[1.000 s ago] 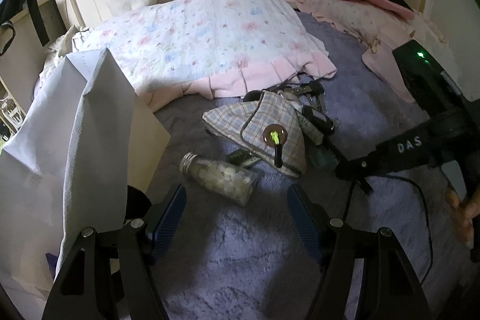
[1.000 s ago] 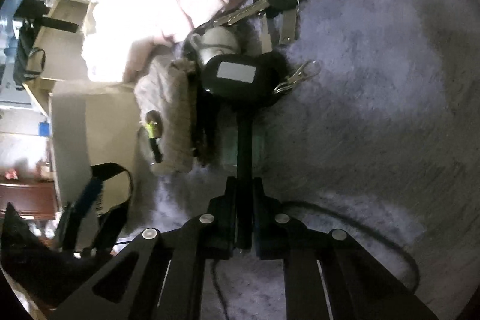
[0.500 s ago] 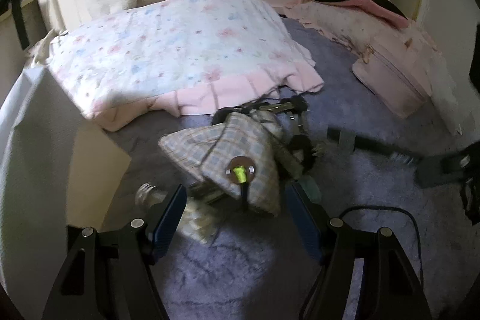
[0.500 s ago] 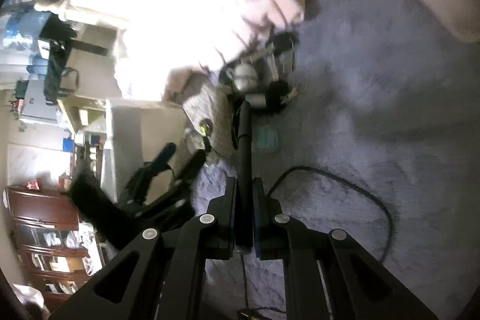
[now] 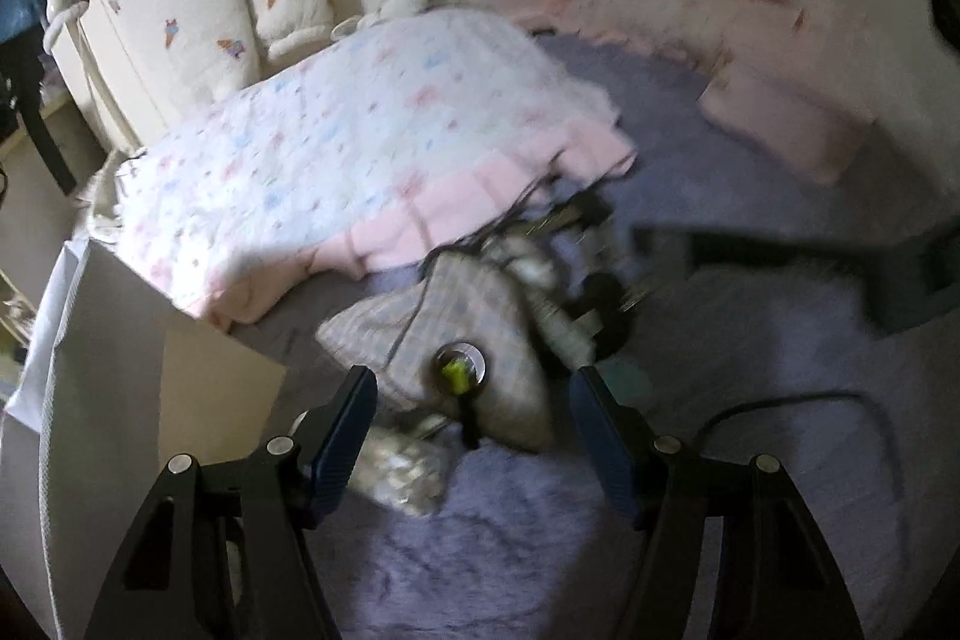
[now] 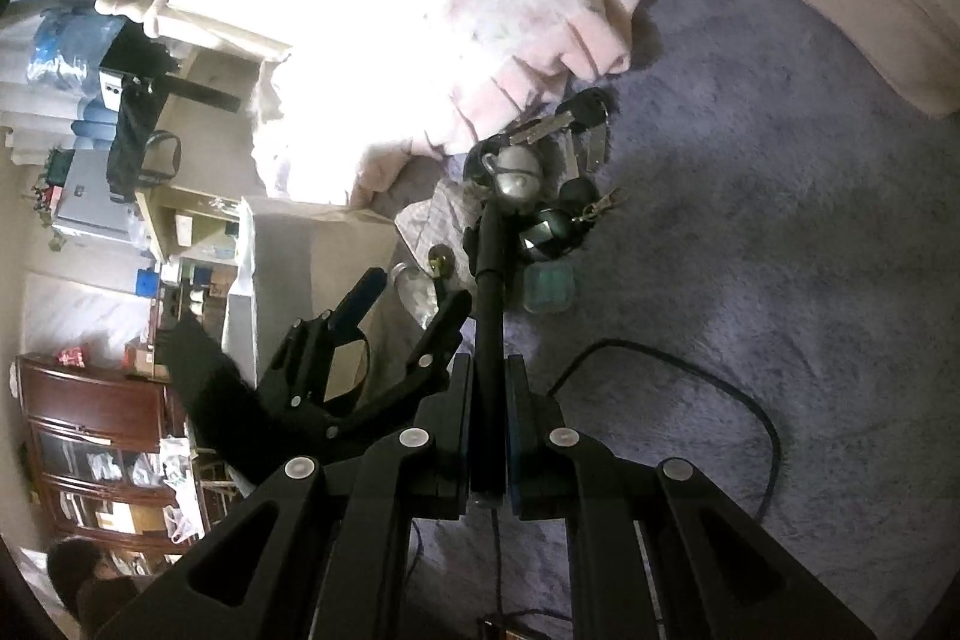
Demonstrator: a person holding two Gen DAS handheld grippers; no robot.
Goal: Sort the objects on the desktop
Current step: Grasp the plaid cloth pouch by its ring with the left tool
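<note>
**Left claw closing in on the plaid pouch**

We have our left gripper (image 5: 471,418) spread wide and released, its blue pads flanking the plaid pouch (image 5: 462,334) on the purple blanket (image 5: 750,490). A small glass bottle (image 5: 399,466) lies just below the pouch, by the white box (image 5: 120,370). Our right gripper (image 6: 489,424) is clenched on a black rod (image 6: 491,292), its cable trailing beside. The left view is blurred, so we judge the pouch, possibly the bottle, is the target. Next we need to lower and clamp.
</note>
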